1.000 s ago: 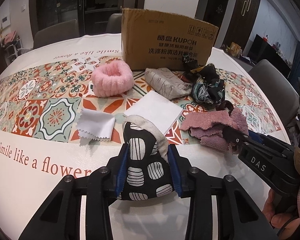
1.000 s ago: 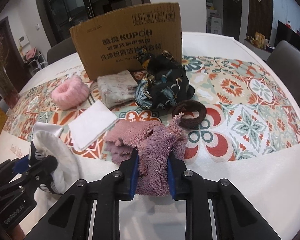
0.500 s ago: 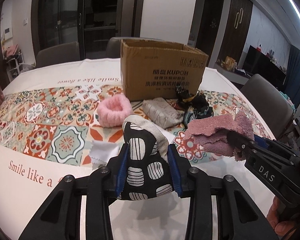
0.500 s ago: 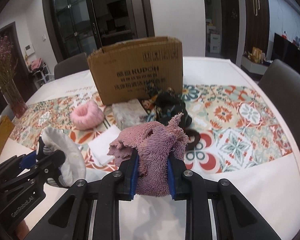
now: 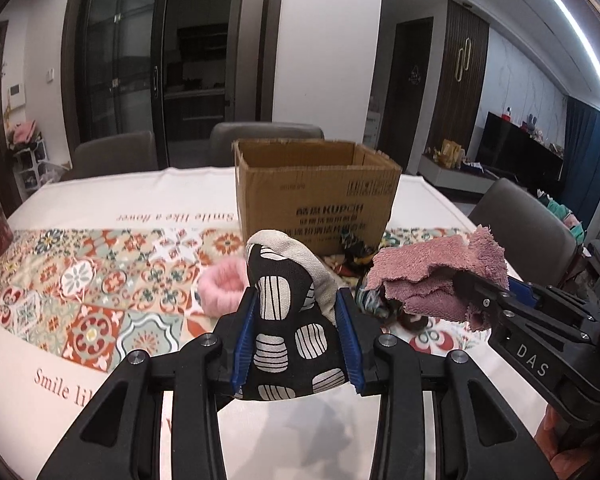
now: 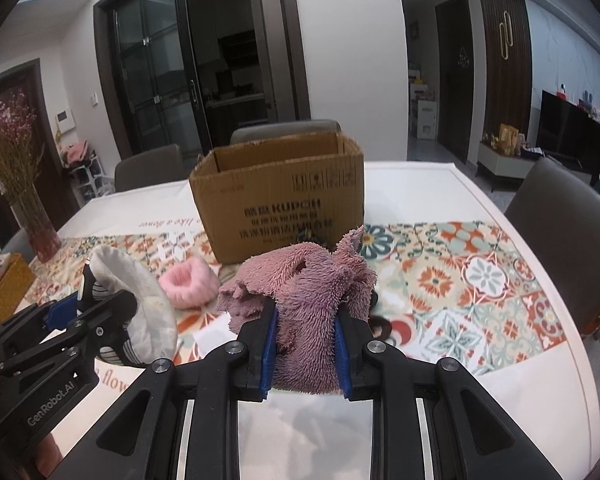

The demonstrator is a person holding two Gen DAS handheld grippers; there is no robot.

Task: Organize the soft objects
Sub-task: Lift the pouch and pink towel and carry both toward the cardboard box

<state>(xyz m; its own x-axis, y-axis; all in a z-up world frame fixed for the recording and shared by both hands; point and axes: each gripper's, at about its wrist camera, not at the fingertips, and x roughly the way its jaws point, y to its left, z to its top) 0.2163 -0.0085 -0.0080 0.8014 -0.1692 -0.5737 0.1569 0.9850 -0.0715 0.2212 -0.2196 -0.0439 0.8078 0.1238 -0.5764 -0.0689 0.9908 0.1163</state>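
My left gripper [image 5: 296, 340] is shut on a black pouch with white striped ovals [image 5: 288, 320] and holds it above the table. The pouch's white lining shows in the right wrist view [image 6: 140, 304]. My right gripper [image 6: 304, 344] is shut on a fuzzy mauve towel [image 6: 308, 292], also held in the air; the towel shows at the right of the left wrist view [image 5: 432, 280]. An open cardboard box [image 5: 316, 196] stands ahead on the table, also in the right wrist view [image 6: 280, 200]. A pink fluffy scrunchie [image 5: 224, 288] lies on the patterned cloth.
A dark patterned scarf [image 5: 356, 248] lies in front of the box. A brown hair band [image 6: 382, 326] lies partly hidden behind the towel. A vase of dried flowers [image 6: 32, 216] and a yellow box [image 6: 4, 284] stand at the left. Chairs [image 6: 560, 220] surround the table.
Both grippers have risen well above the table with the pouch and the towel in them. The views have tilted up, and the box's open top now shows.
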